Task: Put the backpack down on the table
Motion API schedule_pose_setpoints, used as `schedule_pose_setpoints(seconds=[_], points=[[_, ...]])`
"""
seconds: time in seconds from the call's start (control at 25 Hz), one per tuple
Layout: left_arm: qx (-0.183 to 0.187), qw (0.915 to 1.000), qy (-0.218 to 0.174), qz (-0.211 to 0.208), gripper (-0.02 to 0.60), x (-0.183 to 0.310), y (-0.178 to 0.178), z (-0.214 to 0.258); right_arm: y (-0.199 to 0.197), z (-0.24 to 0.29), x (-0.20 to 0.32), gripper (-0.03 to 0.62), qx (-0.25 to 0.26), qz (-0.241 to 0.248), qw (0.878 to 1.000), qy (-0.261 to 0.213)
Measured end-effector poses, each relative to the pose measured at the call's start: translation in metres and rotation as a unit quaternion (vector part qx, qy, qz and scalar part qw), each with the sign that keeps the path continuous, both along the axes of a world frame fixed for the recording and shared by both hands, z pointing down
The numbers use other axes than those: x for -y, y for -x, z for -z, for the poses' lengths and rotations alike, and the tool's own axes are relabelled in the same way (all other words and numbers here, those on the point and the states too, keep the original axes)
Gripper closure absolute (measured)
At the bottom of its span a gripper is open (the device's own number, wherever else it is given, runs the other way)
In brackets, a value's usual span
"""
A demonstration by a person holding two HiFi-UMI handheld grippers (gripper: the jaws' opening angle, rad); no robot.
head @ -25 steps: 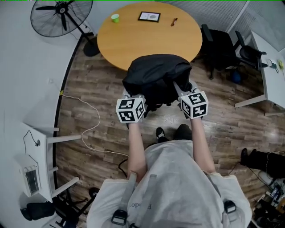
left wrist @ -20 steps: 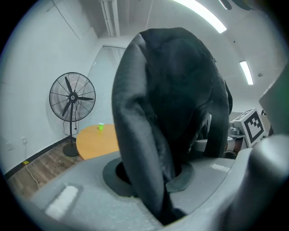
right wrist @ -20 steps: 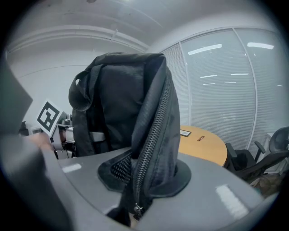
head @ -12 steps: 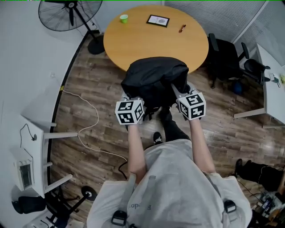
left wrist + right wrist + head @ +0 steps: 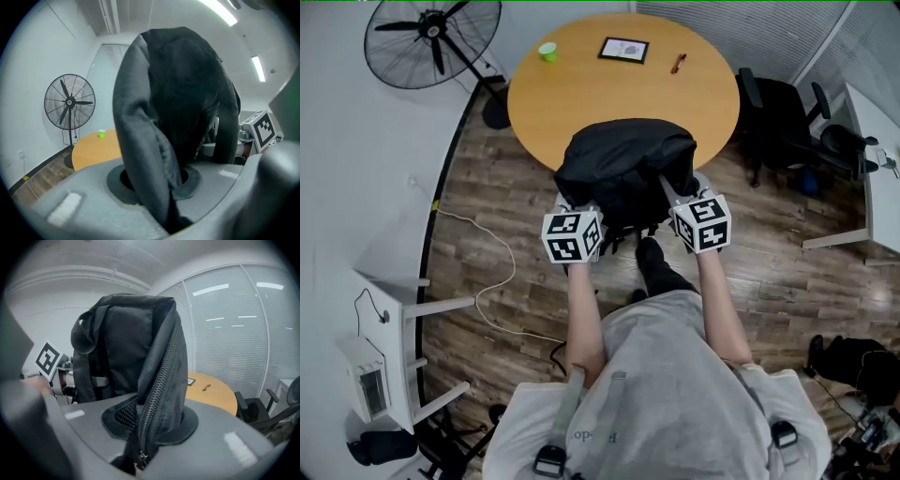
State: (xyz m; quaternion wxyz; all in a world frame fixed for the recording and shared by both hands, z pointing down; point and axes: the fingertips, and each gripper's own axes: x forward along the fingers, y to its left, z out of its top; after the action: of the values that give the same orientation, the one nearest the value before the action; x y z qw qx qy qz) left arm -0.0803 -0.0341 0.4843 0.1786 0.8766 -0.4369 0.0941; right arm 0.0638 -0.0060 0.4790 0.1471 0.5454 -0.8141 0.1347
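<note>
- The left tongs [image 5: 154, 190] are clamping a padded grey fold of the backpack [image 5: 178, 93], with the fabric squeezed tight between the two jaws.
- The right tongs [image 5: 149, 427] are biting down on the backpack's zippered edge [image 5: 157, 380] (the zip teeth are running straight down into the gap between the jaws).
- In the head view the left tongs [image 5: 569, 208] and right tongs [image 5: 679, 193] are sitting level with each other, one at each lower corner of the bag, marker cubes facing up.
- Both forearms [image 5: 585, 309] are reaching straight forward from the torso, roughly parallel, elbows bent, the tongs tipping slightly downward.
- The black backpack [image 5: 623, 169] is hanging bunched between the two tongs, and from above it is overlapping the near rim of the round wooden surface [image 5: 581, 103]; whether it is touching that rim I cannot tell.
- Farther back on the surface a green cup [image 5: 547, 52], a framed card [image 5: 624, 50] and a pen [image 5: 678, 63] are lying well apart from the bag.
- A standing fan [image 5: 431, 42] is standing to the left, and a dark office chair [image 5: 773, 103] to the right.
</note>
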Motion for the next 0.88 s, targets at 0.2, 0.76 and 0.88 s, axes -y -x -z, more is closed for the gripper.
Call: schedule_pose_setpoints(seconds=[0.2,0.76,0.88], points=[[0.001,0.9999,-0.006,-0.009,0.509,0.056,-0.028,0.008,-0.027,0.007,0.059,0.516,0.010,-0.015,1.000,-0.013],[0.022,0.9996,-0.021,0.002,0.511,0.224,-0.074,0.032,-0.070,0.023,0.231,0.516,0.038,-0.007,0.999,-0.025],[0.020,0.9995,-0.023,0.010,0.511,0.256,-0.076,0.032,-0.073,0.023,0.267,0.516,0.039,0.002,0.999,-0.029]])
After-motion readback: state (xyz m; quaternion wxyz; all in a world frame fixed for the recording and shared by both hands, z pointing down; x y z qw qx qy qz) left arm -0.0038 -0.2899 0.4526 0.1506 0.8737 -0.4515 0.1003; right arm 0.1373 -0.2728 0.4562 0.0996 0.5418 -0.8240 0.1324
